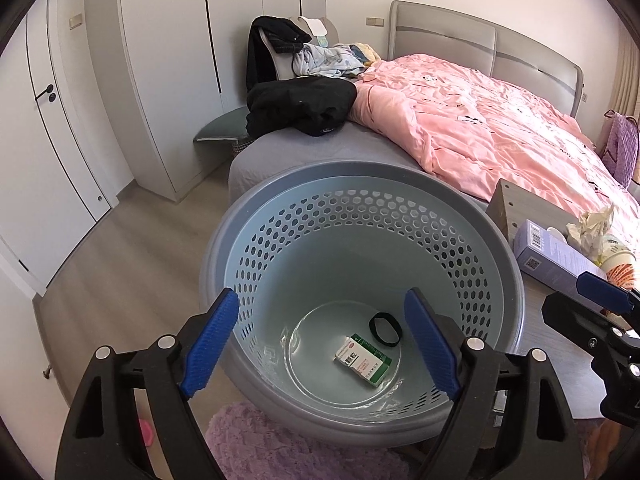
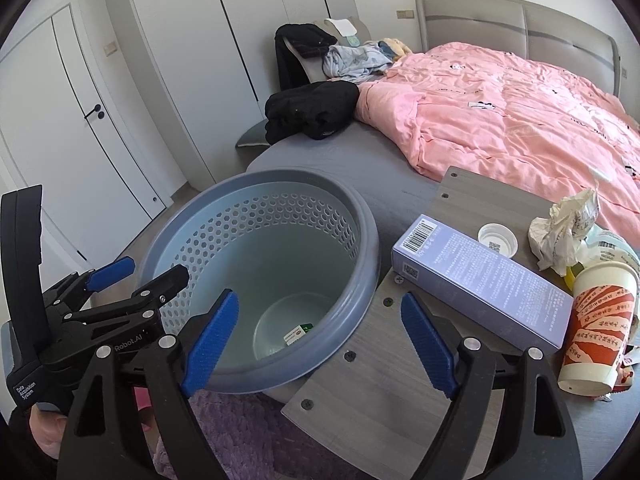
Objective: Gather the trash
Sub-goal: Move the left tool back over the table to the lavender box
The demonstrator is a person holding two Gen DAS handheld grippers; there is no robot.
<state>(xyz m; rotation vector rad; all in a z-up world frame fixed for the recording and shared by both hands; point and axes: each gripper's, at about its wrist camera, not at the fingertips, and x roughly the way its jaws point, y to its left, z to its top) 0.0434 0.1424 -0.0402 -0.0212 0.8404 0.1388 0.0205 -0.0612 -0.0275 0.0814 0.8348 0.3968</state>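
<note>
We hold our left gripper [image 1: 320, 344] above the mouth of the perforated grey-blue waste basket [image 1: 256, 216], its blue-padded jaws spread wide with nothing between them and touching nothing. Our right gripper [image 2: 320, 344] hangs over the near edge of the grey wood-grain table [image 2: 384, 364] — jaws equally wide, equally empty, one finger over the basket rim and the other over the tabletop. Down on the basket floor lie a small green-and-white medicine box [image 1: 363, 360] and, just beside it, a black hair tie [image 1: 385, 329]. The remaining trash sits on the table to the basket's right: a long lavender carton [image 2: 484, 284] lying flat nearest the basket, a red-and-white paper cup [image 2: 598, 328] tipped on its side just beside the carton's near end, a white bottle cap [image 2: 497, 240] behind the carton, and a crumpled white paper wad [image 2: 564, 228] at the far corner. Below the basket a purple fluffy rug [image 1: 280, 448] shows. Beyond everything stands the bed with a pink duvet [image 2: 520, 120], a black garment [image 2: 312, 110] heaped on its grey sheet, and white wardrobe doors [image 2: 192, 60] behind.
</note>
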